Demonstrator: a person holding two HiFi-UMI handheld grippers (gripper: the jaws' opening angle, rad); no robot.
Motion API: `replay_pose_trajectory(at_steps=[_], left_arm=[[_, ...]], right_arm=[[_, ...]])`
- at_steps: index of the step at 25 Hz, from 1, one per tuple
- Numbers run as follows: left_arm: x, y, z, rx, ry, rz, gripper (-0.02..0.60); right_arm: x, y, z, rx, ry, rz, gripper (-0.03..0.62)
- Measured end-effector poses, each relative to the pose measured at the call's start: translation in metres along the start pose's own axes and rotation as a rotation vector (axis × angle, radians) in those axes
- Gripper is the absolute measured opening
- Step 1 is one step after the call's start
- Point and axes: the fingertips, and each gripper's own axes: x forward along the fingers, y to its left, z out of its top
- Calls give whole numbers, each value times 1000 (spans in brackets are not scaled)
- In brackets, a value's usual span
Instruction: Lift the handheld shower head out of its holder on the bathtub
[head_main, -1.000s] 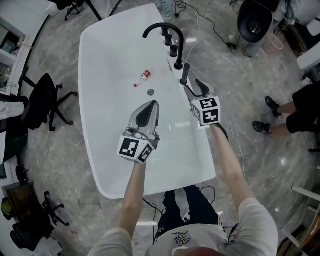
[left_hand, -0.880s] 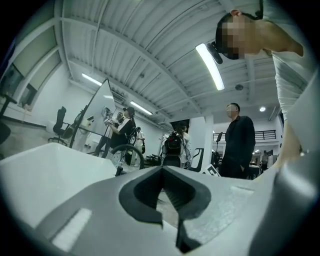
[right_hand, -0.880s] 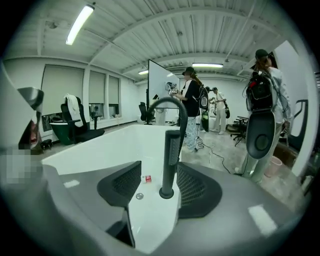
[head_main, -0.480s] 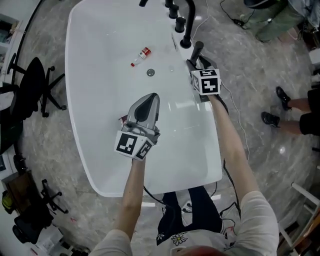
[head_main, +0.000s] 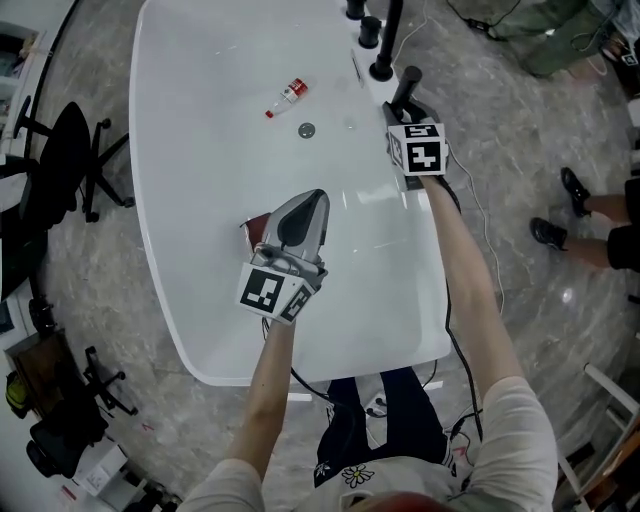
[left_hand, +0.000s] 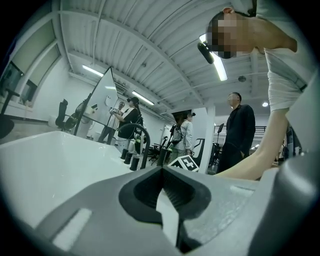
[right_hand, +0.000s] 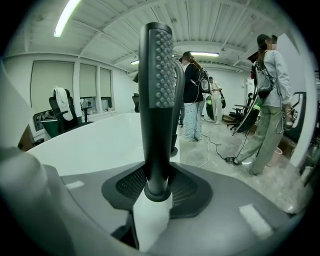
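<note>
right gripper (head_main: 407, 108) clenched low on upright handheld shower head (right_hand: 157, 95), apparently unlifted at bathtub (head_main: 420, 300) rim | left gripper (head_main: 308, 200) closed, empty (idle over basin) | draw straight up, no tilt

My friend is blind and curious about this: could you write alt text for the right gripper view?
A black handheld shower head stands upright, its handle clamped in the right gripper. Behind it lies the white bathtub; several people stand at right.
</note>
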Motion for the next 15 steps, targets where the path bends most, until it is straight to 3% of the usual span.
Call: replay_pose_trajectory(at_steps=[5,7,11,15], left_arm=[[-2,11,12,71,-4,-4,0],[-3,17,25,79,-35,11,0],[-9,21,39,98,-56,19,0],[-21,16,63,84,-76,42,0]], right_arm=[[2,1,-5,-10,8,-10,155],[-3,-1,5,14,-46,-24,155],[-31,-7,76,41,-230,-32,155],[-65,0,138,-33,-291,-24,155]])
